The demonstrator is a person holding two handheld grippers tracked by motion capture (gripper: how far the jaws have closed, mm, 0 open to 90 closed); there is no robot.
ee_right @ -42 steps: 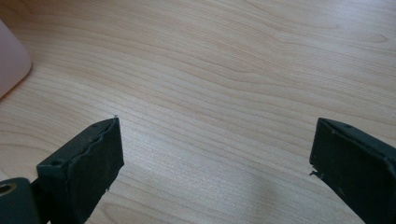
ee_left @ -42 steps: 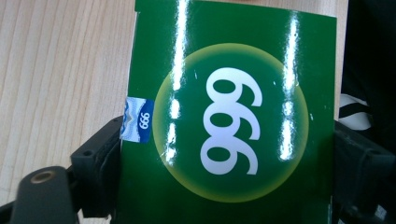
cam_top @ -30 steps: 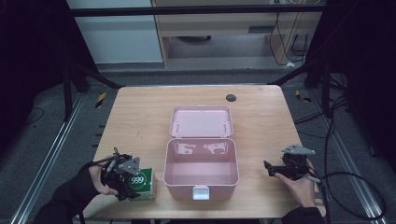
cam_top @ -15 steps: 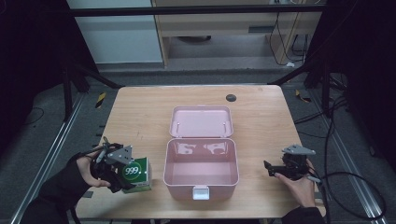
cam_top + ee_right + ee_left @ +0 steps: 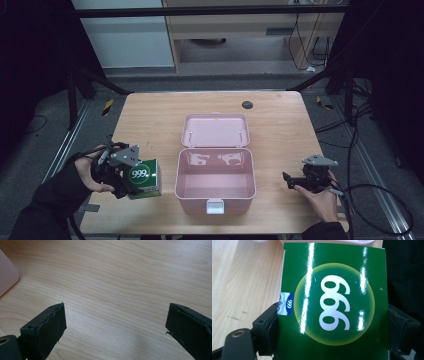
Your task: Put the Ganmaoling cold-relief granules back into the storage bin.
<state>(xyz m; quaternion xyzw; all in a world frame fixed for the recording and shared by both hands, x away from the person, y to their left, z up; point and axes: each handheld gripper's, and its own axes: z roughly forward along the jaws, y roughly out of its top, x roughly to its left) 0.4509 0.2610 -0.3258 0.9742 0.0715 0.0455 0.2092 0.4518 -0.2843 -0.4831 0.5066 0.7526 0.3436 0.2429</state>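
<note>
A glossy green box (image 5: pixel 145 178) printed with "999" in white sits at the table's front left, just left of the open pink case (image 5: pixel 215 186). My left gripper (image 5: pixel 131 183) is shut on the green box (image 5: pixel 332 302), one black jaw pressed against each side of it. Over at the right, my right gripper (image 5: pixel 287 180) rests low over bare wood, open, jaws pointing toward the pink case. In the right gripper view its two black jaws stand wide apart with nothing between them (image 5: pixel 115 327), and a pink corner of the case (image 5: pixel 7 275) shows at the left.
The case's lid (image 5: pixel 215 130) lies flat open behind its empty tray. A small dark round disc (image 5: pixel 247 104) lies near the table's far edge. Cables trail off the right side of the wooden table (image 5: pixel 150 120).
My left gripper has lifted and shifted the green box slightly right and away from the front edge, toward the case. The right gripper has stayed put.
</note>
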